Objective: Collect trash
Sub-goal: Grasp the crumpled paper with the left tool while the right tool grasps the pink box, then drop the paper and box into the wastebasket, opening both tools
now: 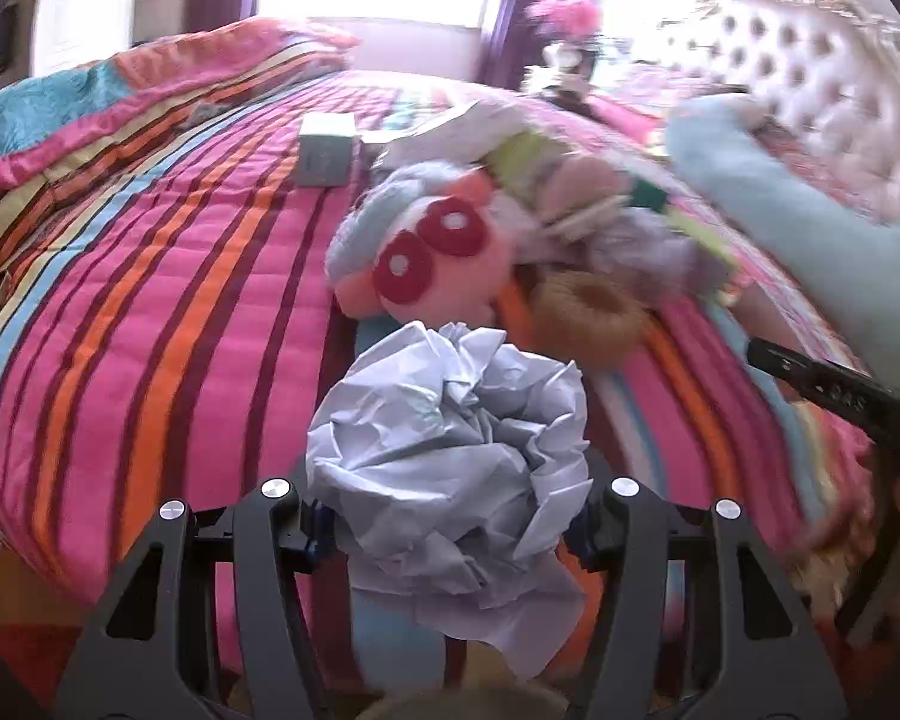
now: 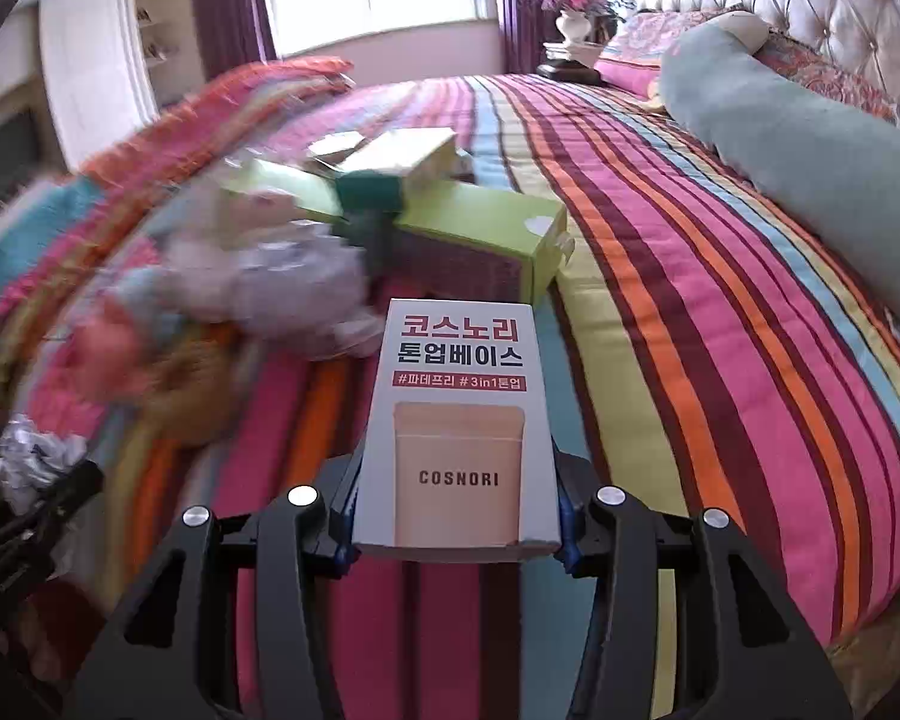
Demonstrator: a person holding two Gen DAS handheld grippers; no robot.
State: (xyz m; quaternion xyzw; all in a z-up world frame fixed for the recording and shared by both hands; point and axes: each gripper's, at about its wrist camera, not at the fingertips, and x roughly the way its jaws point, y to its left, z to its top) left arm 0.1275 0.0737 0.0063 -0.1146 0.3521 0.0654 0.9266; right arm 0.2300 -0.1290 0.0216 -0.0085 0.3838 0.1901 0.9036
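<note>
Crumpled paper (image 1: 450, 450) in left hand-held gripper (image 1: 450, 534), COSNORI box (image 2: 459, 432) in right hand-held gripper (image 2: 450, 534), both angled down.

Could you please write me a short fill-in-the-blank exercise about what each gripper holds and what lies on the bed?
1. The left gripper is shut on a ball of crumpled ____.
2. The right gripper is shut on a small box printed with the brand name ____.
3. Beyond that box, a long ____-coloured carton lies on the striped bedspread.

Missing words: paper; COSNORI; green
</note>
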